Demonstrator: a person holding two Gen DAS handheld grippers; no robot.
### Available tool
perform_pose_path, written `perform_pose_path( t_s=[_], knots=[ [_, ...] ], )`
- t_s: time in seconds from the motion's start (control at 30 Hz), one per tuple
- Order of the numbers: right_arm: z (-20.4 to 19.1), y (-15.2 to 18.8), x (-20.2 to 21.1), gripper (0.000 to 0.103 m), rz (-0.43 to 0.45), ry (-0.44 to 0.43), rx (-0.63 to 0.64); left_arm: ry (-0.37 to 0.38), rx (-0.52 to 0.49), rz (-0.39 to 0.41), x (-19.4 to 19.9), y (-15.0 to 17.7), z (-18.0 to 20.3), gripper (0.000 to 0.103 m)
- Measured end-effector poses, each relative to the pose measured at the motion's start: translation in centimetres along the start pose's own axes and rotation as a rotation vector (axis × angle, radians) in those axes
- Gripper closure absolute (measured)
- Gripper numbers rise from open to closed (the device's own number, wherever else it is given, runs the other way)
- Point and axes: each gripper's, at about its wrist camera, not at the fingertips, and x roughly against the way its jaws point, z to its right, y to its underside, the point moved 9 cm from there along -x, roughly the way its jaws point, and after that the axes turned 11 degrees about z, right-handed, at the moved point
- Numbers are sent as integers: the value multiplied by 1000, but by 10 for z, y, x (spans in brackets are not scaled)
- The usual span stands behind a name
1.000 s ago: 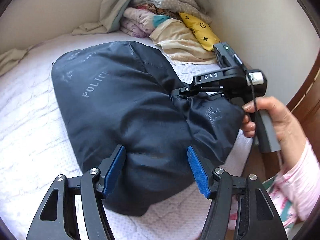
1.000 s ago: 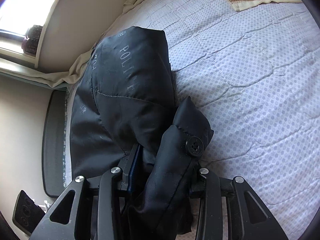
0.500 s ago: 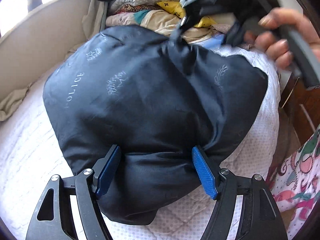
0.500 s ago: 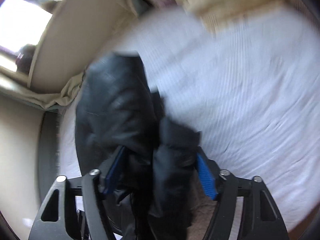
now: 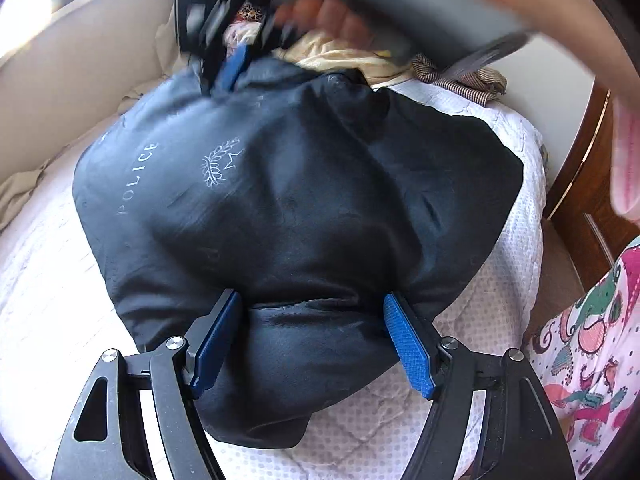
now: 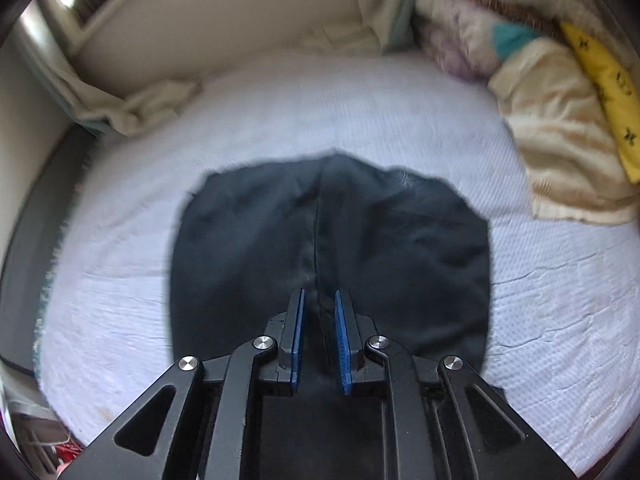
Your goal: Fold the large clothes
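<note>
While the right gripper point(image 6: 320, 312) pinches the "POLICE"-printed dark jacket point(image 5: 280, 216), the left gripper point(image 5: 312, 344) gapes wide around its edge

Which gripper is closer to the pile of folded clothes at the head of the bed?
Right. The right gripper holds the jacket's far edge, right beside the pile of folded clothes. The left gripper straddles the jacket's near edge, across the jacket from the pile.

Navy jacket point(image 5: 304, 208); white dotted quilt point(image 6: 560, 264); blue tong pads point(image 5: 408, 348).
</note>
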Motion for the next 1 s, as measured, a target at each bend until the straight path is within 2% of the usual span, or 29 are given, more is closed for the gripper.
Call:
perform_pose_path(
  t_s=[0.1,0.2,0.37,0.6,0.73,0.77,0.83,0.87,1.0],
  knots=[
    [12,13,-36,97,-75,65,-1,19,19,6,1,1,-4,27],
    [21,26,-56,102,-101,83,0,37,35,10,0,0,-7,28],
    [30,40,-81,103,-85,90,21,65,73,10,-1,-4,-11,28],
    [48,43,-92,103,-44,27,-94,110,132,8,1,-5,-22,28],
    [42,34,-64,103,-43,20,-109,108,142,8,4,-2,-28,28],
    [36,29,-46,101,-23,5,-109,104,141,8,5,-3,-27,28],
    [24,23,-2,87,41,-23,-61,105,148,8,7,-2,-29,28],
    [18,24,16,83,64,-29,-35,107,155,8,8,-2,-29,28],
    [1,53,89,82,129,-32,67,110,179,4,8,-3,-31,28]
  ],
)
